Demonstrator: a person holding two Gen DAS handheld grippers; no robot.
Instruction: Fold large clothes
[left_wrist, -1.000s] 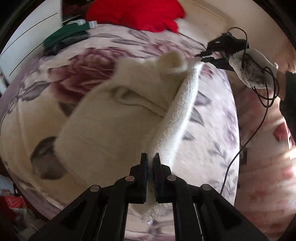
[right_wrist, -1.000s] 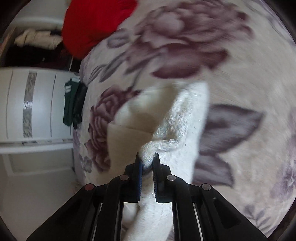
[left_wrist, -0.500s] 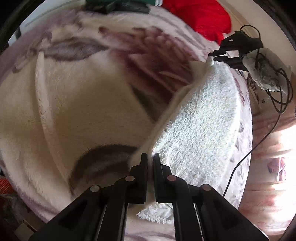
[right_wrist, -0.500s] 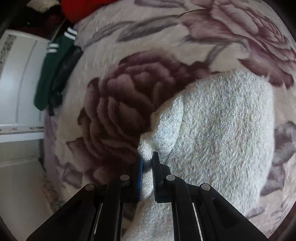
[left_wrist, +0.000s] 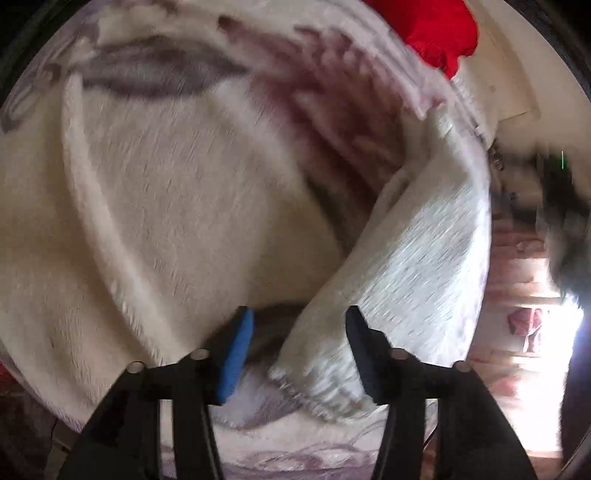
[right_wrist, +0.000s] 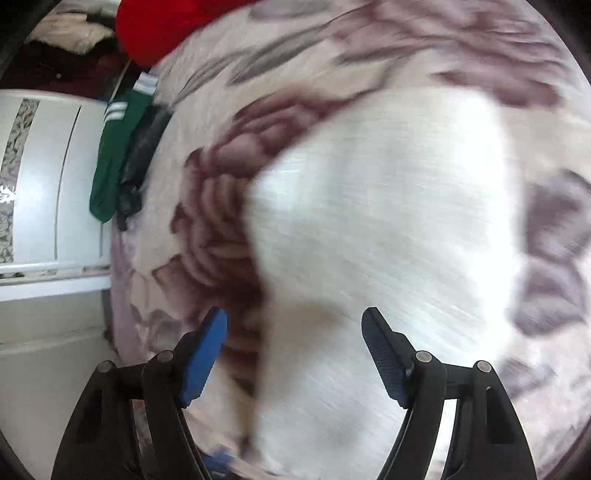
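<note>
Flowered bed (left_wrist: 155, 229) carries the white sweater (right_wrist: 388, 229); its folded strip runs away from both just-opened, empty grippers, left gripper (left_wrist: 299, 328) and right gripper (right_wrist: 295, 328).

The floral blanket (right_wrist: 325, 62) lies bare left of the white knitted garment (right_wrist: 388, 206), giving room there; farther left, green striped socks (right_wrist: 114, 147) and a dark item line the bed edge, a red cloth (right_wrist: 166, 26) beyond

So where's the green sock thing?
In the right wrist view, the green sock hangs at the left edge of the flowery blanket, beside a dark garment and below the red cloth.
</note>
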